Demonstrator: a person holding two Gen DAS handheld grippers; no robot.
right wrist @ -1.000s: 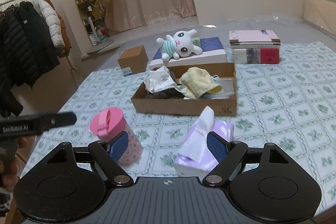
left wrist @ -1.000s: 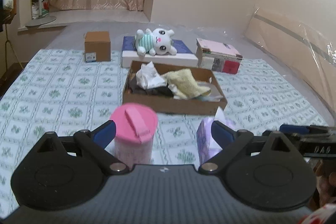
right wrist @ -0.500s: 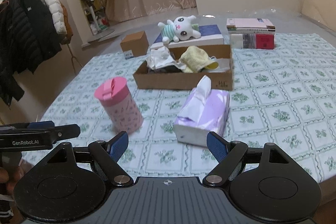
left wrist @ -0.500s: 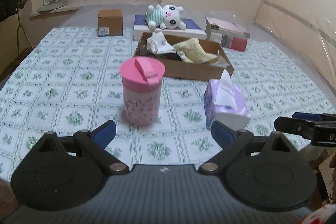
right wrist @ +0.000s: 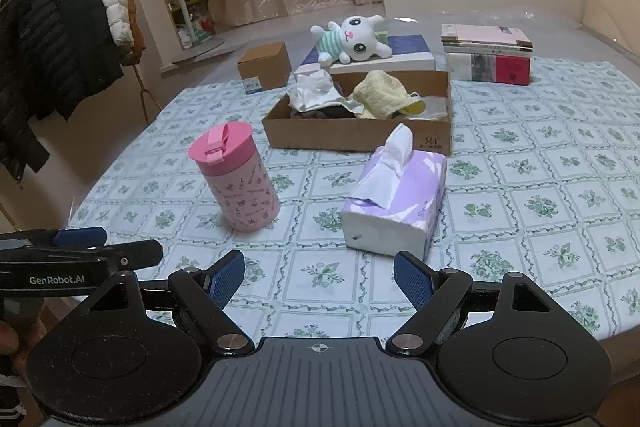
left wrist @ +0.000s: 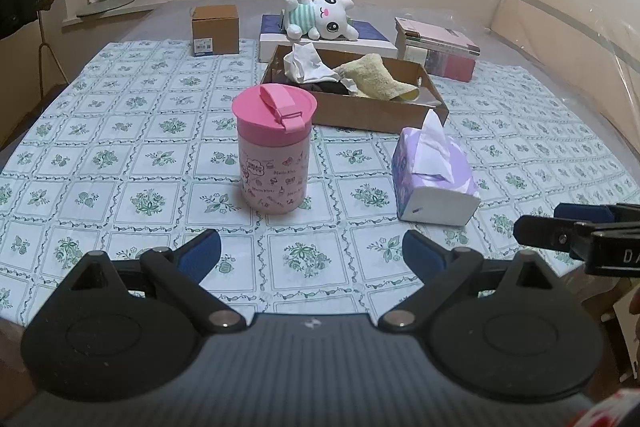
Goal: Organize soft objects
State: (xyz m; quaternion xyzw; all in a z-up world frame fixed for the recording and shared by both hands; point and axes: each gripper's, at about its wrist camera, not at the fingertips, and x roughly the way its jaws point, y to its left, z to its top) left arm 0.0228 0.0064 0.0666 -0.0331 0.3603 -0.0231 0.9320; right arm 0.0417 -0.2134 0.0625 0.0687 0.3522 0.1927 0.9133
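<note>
A shallow cardboard box (left wrist: 372, 113) (right wrist: 352, 135) holds a yellow towel (left wrist: 378, 81) (right wrist: 380, 95), white cloth (left wrist: 306, 65) (right wrist: 314, 93) and dark cloth. A white plush rabbit (left wrist: 322, 17) (right wrist: 352, 41) lies on a flat blue-topped box behind it. A purple tissue pack (left wrist: 434, 179) (right wrist: 396, 205) lies on the tablecloth in front. My left gripper (left wrist: 311, 253) is open and empty, near the table's front edge, short of the pink cup. My right gripper (right wrist: 319, 275) is open and empty, just short of the tissue pack.
A pink lidded cup (left wrist: 275, 151) (right wrist: 236, 179) stands left of the tissue pack. A small brown carton (left wrist: 215, 30) (right wrist: 265, 67) sits at the back left, stacked books (left wrist: 438, 49) (right wrist: 488, 59) at the back right. Coats (right wrist: 60, 39) hang left of the table.
Both grippers have drawn back toward the table's front edge; the cup, tissue pack and box now lie farther ahead. Both stay open and empty.
</note>
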